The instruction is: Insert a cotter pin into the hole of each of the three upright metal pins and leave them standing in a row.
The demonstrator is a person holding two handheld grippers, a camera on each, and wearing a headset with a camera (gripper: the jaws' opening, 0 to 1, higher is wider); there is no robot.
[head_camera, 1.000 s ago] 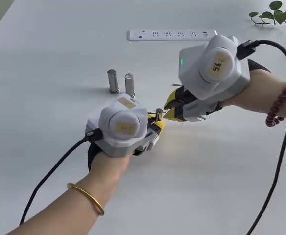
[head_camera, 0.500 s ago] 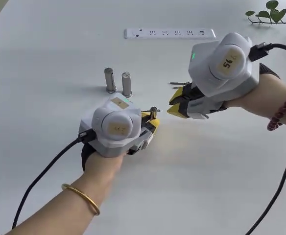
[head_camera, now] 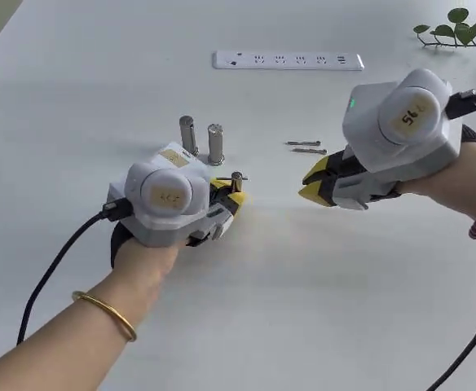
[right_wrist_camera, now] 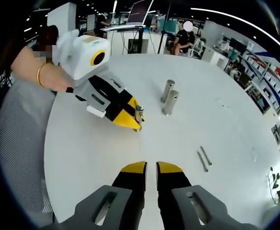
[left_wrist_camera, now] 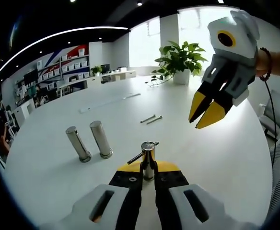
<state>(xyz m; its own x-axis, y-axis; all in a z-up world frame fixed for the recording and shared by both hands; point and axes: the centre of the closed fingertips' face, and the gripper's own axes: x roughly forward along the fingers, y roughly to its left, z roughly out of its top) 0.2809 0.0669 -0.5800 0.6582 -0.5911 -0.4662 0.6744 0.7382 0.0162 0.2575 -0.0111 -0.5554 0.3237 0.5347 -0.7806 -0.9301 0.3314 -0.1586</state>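
Table [head_camera: 75, 98], white
- Power strip [head_camera: 287, 59] lies toward the far edge, sockets up
- Leafy sprig [head_camera: 454, 24] at the far right corner, cut off by the frame
- Two loose cotter pins [head_camera: 307, 147] lie side by side on the bare top, between the standing pins and the right gripper and touching neither
- Black cables trail off both grippers toward the near edge

Task items
- Two metal pins stand upright, close together but apart: taller-looking one [head_camera: 188, 134] and its neighbour [head_camera: 215, 143], just beyond the left gripper
- Third pin [left_wrist_camera: 148, 158] is pinched upright between the left gripper [left_wrist_camera: 148, 171] jaws, near the middle of the table
- A cotter pin [left_wrist_camera: 142, 154] runs slantwise through the hole near its head, both ends sticking out

Grippers
- Right gripper [right_wrist_camera: 151, 167]: jaws a narrow slit apart, nothing between them, held above the table well to the right of the held pin

Hard to make out
- In the head view the left gripper's body covers the held pin's lower half
- In the right gripper view its foot sits at the table (touching or just off, cannot tell)
- Holes in the two standing pins are too small to see
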